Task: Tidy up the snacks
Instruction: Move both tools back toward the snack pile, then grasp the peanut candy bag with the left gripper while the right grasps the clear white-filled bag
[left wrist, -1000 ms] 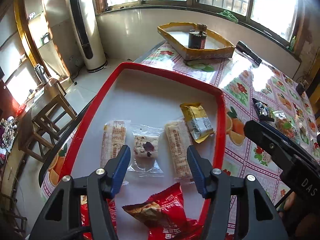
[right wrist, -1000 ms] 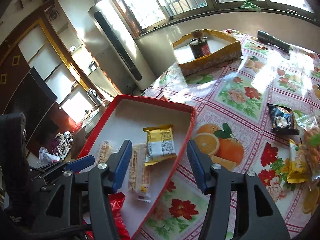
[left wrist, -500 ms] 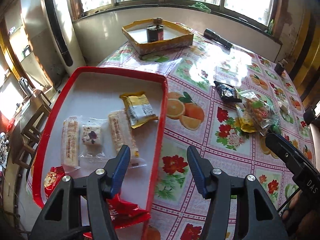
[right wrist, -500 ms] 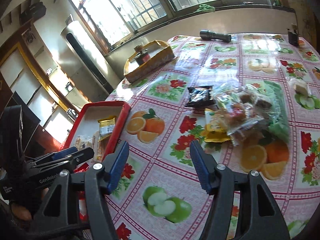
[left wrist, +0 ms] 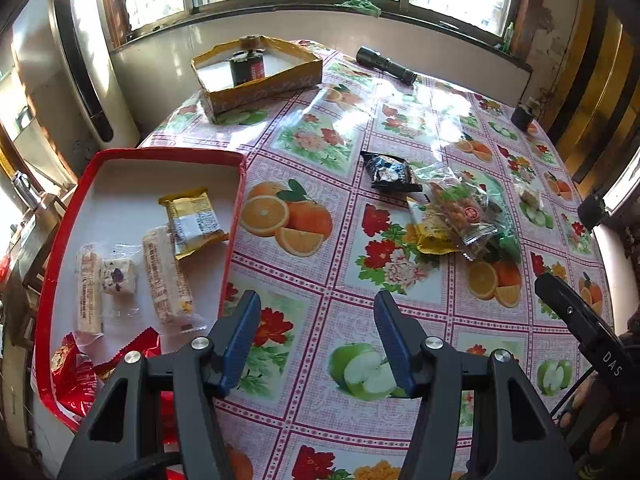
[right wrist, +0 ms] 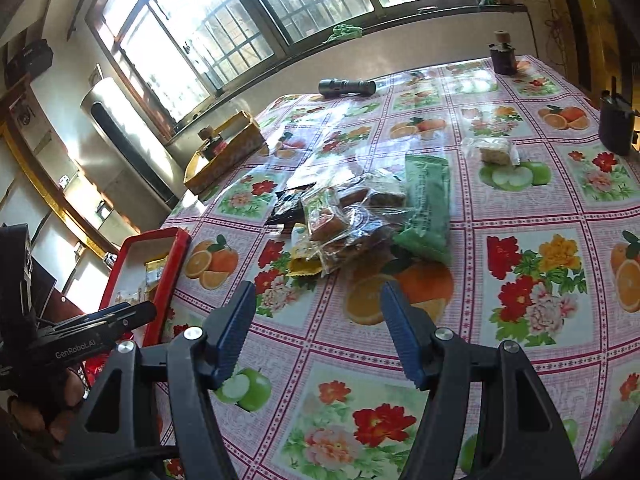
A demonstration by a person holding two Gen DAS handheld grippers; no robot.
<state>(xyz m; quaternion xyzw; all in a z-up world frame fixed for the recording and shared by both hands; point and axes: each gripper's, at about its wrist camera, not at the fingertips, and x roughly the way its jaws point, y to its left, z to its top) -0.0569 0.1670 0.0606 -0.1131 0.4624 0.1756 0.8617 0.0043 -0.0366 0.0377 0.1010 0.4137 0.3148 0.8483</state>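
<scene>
Both claws gape empty; red tray (left wrist: 236, 216) hides behind left claw (left wrist: 316, 338)

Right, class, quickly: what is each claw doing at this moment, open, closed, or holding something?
Left claw: open, holding nothing.
Right claw: open, holding nothing, over the tablecloth.
</scene>
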